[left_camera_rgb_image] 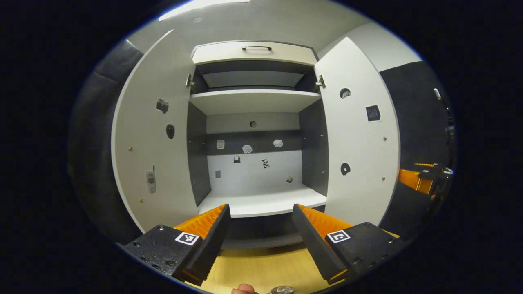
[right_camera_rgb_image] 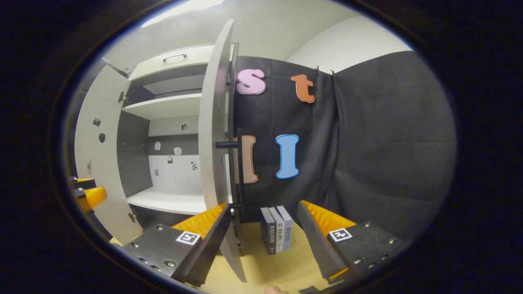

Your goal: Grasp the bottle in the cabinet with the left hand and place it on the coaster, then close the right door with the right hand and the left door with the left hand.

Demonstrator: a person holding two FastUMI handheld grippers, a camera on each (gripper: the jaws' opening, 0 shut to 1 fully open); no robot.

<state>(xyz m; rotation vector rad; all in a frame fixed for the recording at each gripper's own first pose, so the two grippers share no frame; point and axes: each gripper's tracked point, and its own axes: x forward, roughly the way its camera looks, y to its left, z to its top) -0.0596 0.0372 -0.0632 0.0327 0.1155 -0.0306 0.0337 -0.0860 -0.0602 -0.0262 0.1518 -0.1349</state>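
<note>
The cabinet [left_camera_rgb_image: 261, 202] stands wide open in front of my left gripper [left_camera_rgb_image: 260, 210], and its shelves hold no bottle. Its left door [left_camera_rgb_image: 151, 143] and right door [left_camera_rgb_image: 359, 143] both swing outward. My left gripper is open with nothing between its fingers and hangs over the wooden tabletop [left_camera_rgb_image: 261, 269]. A small round metallic top [left_camera_rgb_image: 282, 290] and a fingertip [left_camera_rgb_image: 241, 289] peek in at the bottom edge; I cannot tell what the top belongs to. My right gripper [right_camera_rgb_image: 264, 206] is open, just behind the right door [right_camera_rgb_image: 214, 134], which I see edge-on with its black handle [right_camera_rgb_image: 239, 171].
Three books [right_camera_rgb_image: 276, 228] stand upright on the table behind the right door. Black cloth hangs along the right side. A drawer with a handle [left_camera_rgb_image: 256, 48] tops the cabinet. The other gripper [left_camera_rgb_image: 425, 179] shows at the far right of the left gripper view.
</note>
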